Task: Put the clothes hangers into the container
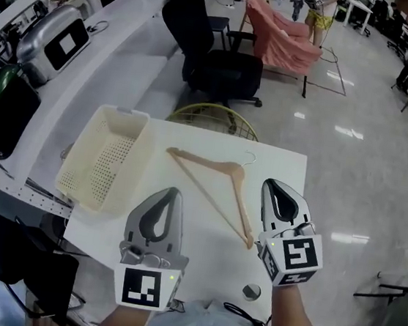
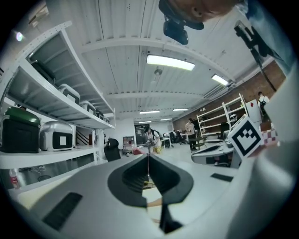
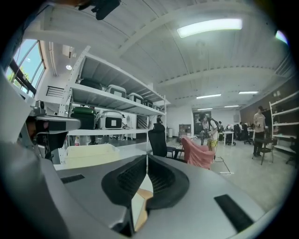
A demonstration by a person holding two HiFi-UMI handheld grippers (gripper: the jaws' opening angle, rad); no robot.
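Note:
A wooden clothes hanger (image 1: 219, 186) with a metal hook (image 1: 251, 157) lies flat in the middle of the white table (image 1: 284, 168). A cream perforated container (image 1: 105, 157) stands on the table's left side and holds nothing that I can see. My left gripper (image 1: 174, 190) hovers shut near the hanger's long bar, on its near side. On the other side, my right gripper (image 1: 268, 181) is shut too, just right of the hanger's lower arm. Neither holds anything. The right gripper view shows the container (image 3: 91, 154) to the left and a strip of hanger wood (image 3: 141, 196) below the jaws.
A yellow-green wire basket (image 1: 213, 117) sits just behind the table's far edge. Beyond it stand a black office chair (image 1: 210, 56) and a chair draped in pink cloth (image 1: 282, 35). Shelving with appliances (image 1: 54, 33) runs along the left. A small round metal object (image 1: 251, 291) lies at the table's near edge.

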